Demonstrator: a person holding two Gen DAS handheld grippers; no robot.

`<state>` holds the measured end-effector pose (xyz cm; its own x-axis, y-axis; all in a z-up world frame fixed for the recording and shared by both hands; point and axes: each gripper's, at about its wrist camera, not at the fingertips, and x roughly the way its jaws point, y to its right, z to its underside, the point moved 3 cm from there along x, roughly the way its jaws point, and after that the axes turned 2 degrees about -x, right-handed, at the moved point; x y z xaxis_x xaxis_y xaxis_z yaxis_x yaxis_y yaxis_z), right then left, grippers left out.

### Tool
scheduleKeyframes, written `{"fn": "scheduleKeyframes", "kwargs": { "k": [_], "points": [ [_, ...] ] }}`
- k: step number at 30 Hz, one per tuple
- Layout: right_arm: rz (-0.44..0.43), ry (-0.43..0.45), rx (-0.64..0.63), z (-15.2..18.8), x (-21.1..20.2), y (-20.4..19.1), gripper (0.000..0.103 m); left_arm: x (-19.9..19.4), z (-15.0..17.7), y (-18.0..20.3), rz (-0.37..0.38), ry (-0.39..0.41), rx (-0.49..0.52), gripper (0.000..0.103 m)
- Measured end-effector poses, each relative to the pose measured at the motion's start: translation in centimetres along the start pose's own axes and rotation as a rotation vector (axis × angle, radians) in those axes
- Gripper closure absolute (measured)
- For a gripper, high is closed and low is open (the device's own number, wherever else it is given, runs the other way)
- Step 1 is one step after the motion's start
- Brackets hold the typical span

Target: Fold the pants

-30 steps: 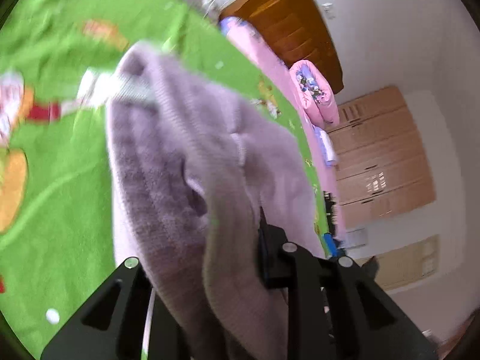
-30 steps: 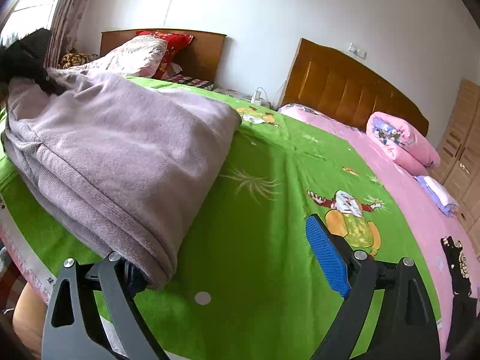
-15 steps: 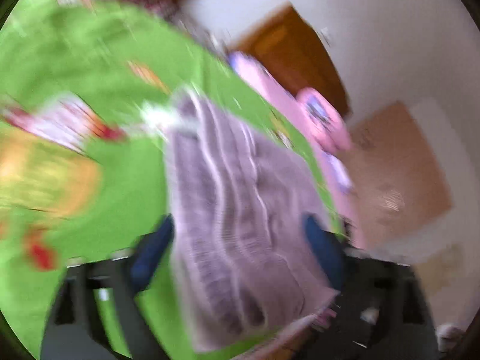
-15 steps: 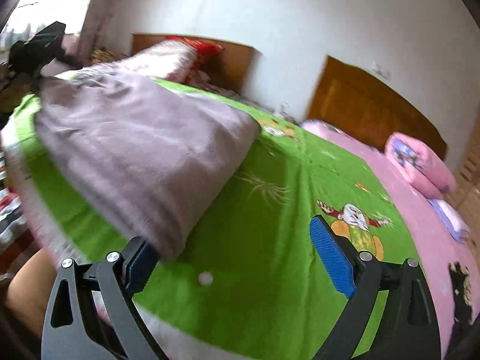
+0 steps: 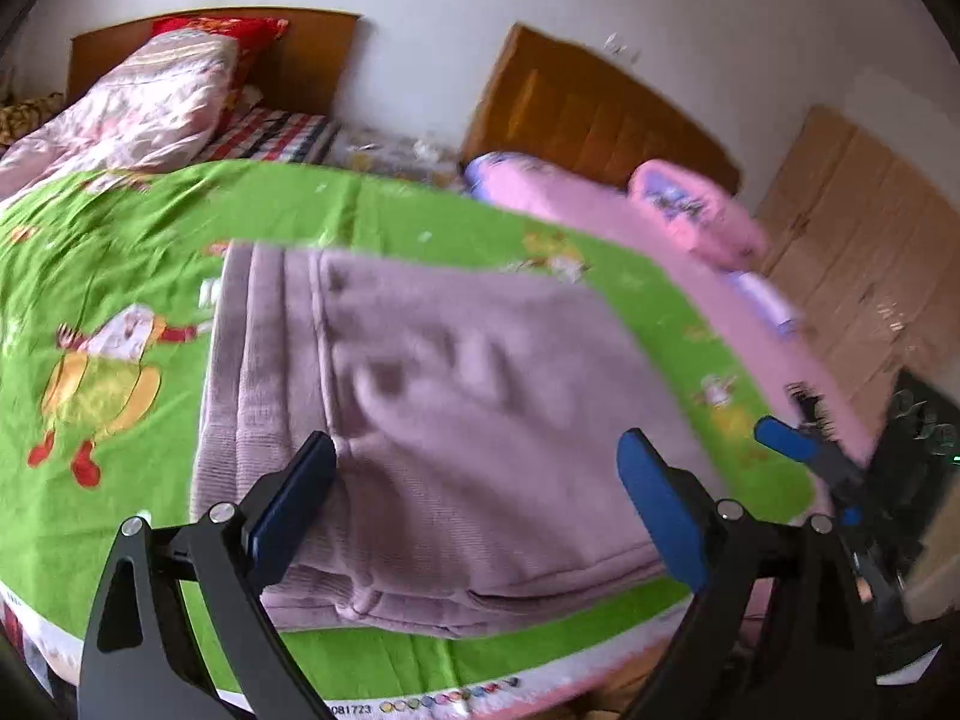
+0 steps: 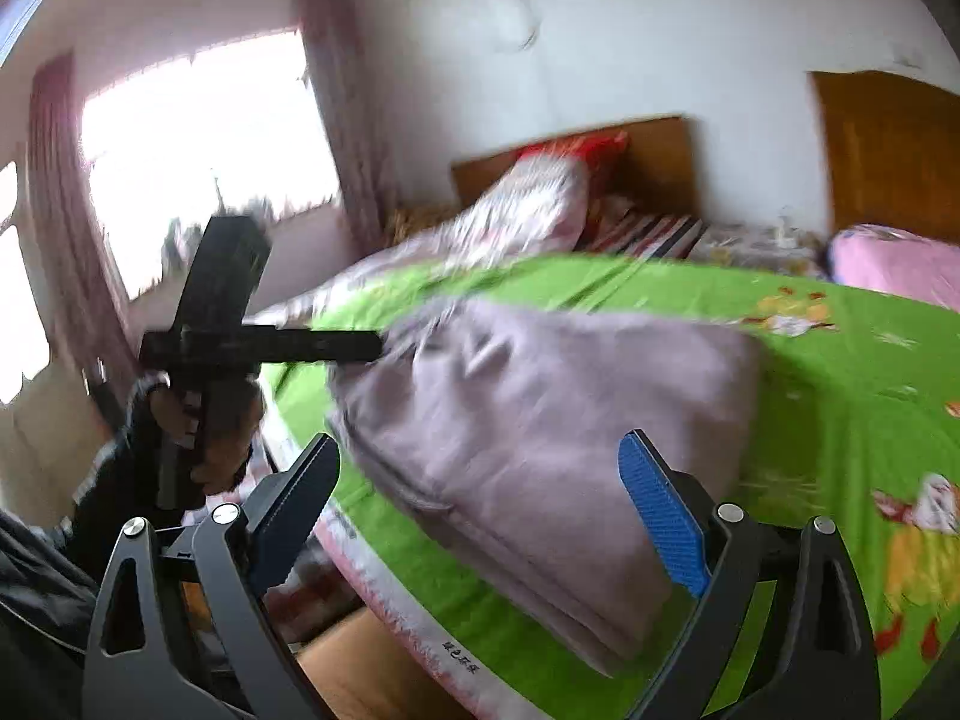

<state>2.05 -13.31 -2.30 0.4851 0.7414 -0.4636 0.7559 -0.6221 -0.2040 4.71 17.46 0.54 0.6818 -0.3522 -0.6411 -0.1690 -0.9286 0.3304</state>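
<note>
Pants (image 5: 456,420) now released, both grippers empty.

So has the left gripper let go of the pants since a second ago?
Yes. The left gripper, then shut on the pants, is now open, backed off toward the bed's near edge; the pants lie folded on the green sheet.

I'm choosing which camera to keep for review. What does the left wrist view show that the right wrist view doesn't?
Left wrist only: the wooden wardrobe and rolled pink quilt. Right wrist only: the bright window, the curtain and the hand holding the left gripper. Both: the folded purple pants on the green bedspread, open jaws in front.
</note>
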Motion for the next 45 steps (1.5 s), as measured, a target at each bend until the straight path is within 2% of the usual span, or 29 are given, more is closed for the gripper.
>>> {"fn": "scheduleKeyframes", "kwargs": {
  "k": [2,4,6,8,10,14,17,19,21,23,25,26,28,29,30,33,37,38,39,41,42,43,45],
  "points": [
    [-0.067,-0.129,-0.027,2.0,2.3,-0.9,0.012,1.1,1.4,-0.5,-0.036,-0.004,0.009,0.010],
    [-0.079,-0.182,-0.068,4.3,3.2,-1.5,0.012,0.8,2.8,-0.8,-0.034,0.036,0.032,0.010],
    [-0.069,-0.165,-0.116,5.4,3.1,-1.8,0.012,0.9,3.9,-0.3,-0.079,0.046,0.104,0.010],
    [-0.095,-0.168,-0.085,5.1,3.2,-1.3,0.012,1.6,4.4,0.1,-0.146,0.047,0.165,0.010],
    [-0.110,-0.173,-0.082,4.9,3.2,-1.2,0.012,1.9,4.6,0.5,-0.184,0.052,0.184,0.009],
    [-0.128,-0.138,-0.091,5.5,3.1,-1.1,0.011,2.2,4.9,0.0,-0.184,0.091,0.190,0.008],
    [-0.120,-0.153,-0.055,5.2,2.1,-1.4,0.012,1.8,4.4,0.2,-0.196,0.056,0.174,0.008],
    [-0.128,-0.176,-0.057,4.5,1.0,-1.6,0.012,0.9,3.6,0.8,-0.229,0.025,0.149,0.008],
    [-0.148,-0.165,-0.111,3.0,-0.3,-1.4,0.012,-0.9,1.9,2.2,-0.169,0.063,0.142,0.008],
    [-0.131,-0.106,-0.114,0.3,-0.7,0.1,0.011,-1.5,0.2,3.4,-0.111,0.094,0.145,0.006],
    [-0.160,-0.060,-0.039,-2.6,0.1,2.4,0.011,-0.3,-0.9,4.1,-0.078,0.077,0.139,0.005],
    [-0.227,-0.031,0.036,-4.4,0.9,4.1,0.011,1.0,-1.1,4.2,-0.074,0.046,0.134,0.005],
    [-0.355,-0.029,0.187,-6.4,2.9,7.0,0.007,3.9,-0.3,3.8,-0.119,-0.049,0.117,0.005],
    [-0.360,-0.059,0.273,-7.4,4.8,8.7,0.007,4.8,0.4,3.4,-0.132,-0.085,0.106,0.006],
    [-0.338,-0.098,0.310,-7.9,6.3,9.6,0.006,5.5,1.3,3.0,-0.146,-0.103,0.107,0.006],
    [-0.363,-0.231,0.348,-9.2,11.3,10.1,0.006,5.6,3.6,3.4,-0.196,-0.041,0.205,0.006],
    [-0.375,-0.354,0.399,-10.7,16.4,9.6,0.006,5.8,3.6,2.9,-0.183,-0.024,0.188,0.005],
    [-0.334,-0.405,0.399,-10.6,18.1,9.4,0.006,5.8,3.5,2.9,-0.179,-0.024,0.188,0.005],
    [-0.237,-0.441,0.362,-10.6,19.6,9.8,0.006,5.8,3.5,2.8,-0.177,-0.024,0.191,0.005],
    [-0.061,-0.457,0.320,-10.8,21.6,11.8,0.009,5.8,3.6,2.7,-0.170,-0.020,0.194,0.005],
    [-0.025,-0.446,0.350,-10.9,21.9,12.9,0.011,5.8,3.6,2.6,-0.165,-0.018,0.195,0.005],
    [-0.025,-0.417,0.436,-11.2,21.7,14.4,0.011,5.8,3.6,2.5,-0.161,-0.016,0.195,0.005],
    [-0.106,-0.370,0.515,-11.7,20.6,14.4,0.011,5.6,3.8,2.6,-0.159,-0.014,0.196,0.005]
  ]
}}
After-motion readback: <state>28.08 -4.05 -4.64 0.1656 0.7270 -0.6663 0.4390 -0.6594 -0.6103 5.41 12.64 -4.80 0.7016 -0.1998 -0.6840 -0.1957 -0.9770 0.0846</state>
